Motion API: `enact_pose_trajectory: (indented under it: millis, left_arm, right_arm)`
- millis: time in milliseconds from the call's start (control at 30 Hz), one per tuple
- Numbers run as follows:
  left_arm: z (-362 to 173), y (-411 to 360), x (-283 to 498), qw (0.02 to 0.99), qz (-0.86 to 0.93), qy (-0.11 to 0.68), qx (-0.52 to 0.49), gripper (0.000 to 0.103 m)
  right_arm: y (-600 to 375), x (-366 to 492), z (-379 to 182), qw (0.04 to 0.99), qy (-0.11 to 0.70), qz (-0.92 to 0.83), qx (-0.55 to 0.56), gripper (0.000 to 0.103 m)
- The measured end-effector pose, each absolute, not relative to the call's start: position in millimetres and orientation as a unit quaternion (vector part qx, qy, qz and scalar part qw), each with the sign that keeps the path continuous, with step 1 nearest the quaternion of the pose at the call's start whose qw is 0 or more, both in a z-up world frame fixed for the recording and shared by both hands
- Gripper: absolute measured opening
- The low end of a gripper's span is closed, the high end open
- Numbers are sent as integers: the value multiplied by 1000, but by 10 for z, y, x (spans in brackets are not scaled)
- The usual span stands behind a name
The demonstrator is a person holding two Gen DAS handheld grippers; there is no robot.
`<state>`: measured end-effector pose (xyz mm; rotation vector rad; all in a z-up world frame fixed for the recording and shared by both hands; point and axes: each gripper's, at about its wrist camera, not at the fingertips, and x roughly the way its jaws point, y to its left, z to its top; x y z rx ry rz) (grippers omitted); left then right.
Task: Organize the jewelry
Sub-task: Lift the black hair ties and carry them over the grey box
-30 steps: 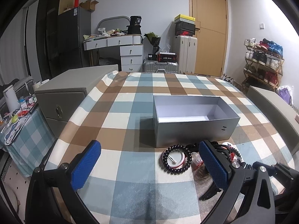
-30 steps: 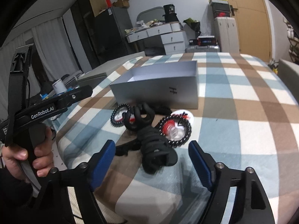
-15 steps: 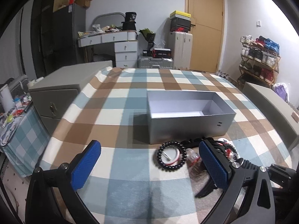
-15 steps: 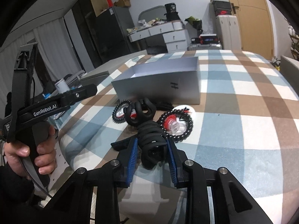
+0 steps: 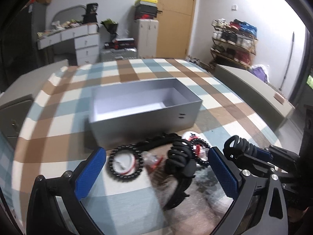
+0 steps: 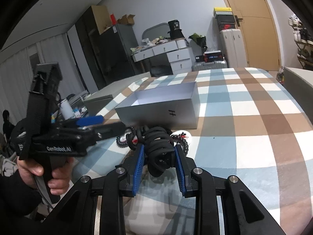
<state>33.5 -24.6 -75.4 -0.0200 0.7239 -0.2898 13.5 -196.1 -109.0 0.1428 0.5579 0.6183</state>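
Note:
My right gripper (image 6: pixel 159 146) is shut on a black coiled hair clip (image 6: pixel 159 152), held just above the checked tablecloth (image 6: pixel 244 137). In the left wrist view the same gripper (image 5: pixel 252 152) comes in from the right with the clip (image 5: pixel 238 144). My left gripper (image 5: pixel 156 173) stands open over the jewelry pile. The pile holds a black bead bracelet (image 5: pixel 124 163) around a white disc, a second bracelet (image 5: pixel 197 150) with red parts, and another black clip (image 5: pixel 181 156). An open grey box (image 5: pixel 144 117) stands empty just behind the pile.
A hand (image 6: pixel 54 176) holds the left gripper's handle (image 6: pixel 58 146) at the table's left edge. A grey cabinet (image 6: pixel 99 98) stands to the left of the table and a grey bench (image 5: pixel 254 86) to the right. Crinkled clear wrap (image 5: pixel 197 199) lies under the pile.
My right gripper closed on the black clip and lifted it slightly. My left gripper swung right and tilted down toward the pile, still open.

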Motion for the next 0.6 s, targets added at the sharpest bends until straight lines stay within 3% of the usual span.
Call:
enact_pose_trajectory:
  millis: [300,600]
  left_arm:
    - [-845,-405,416,904,-179,387,7,80]
    - [-920,-455,433,890,-206,407,10,37]
  right_arm:
    - [-2035,177,-1100,916,269,289,77,29]
    - [-2053,162,-1100,914,265,297,77,29]
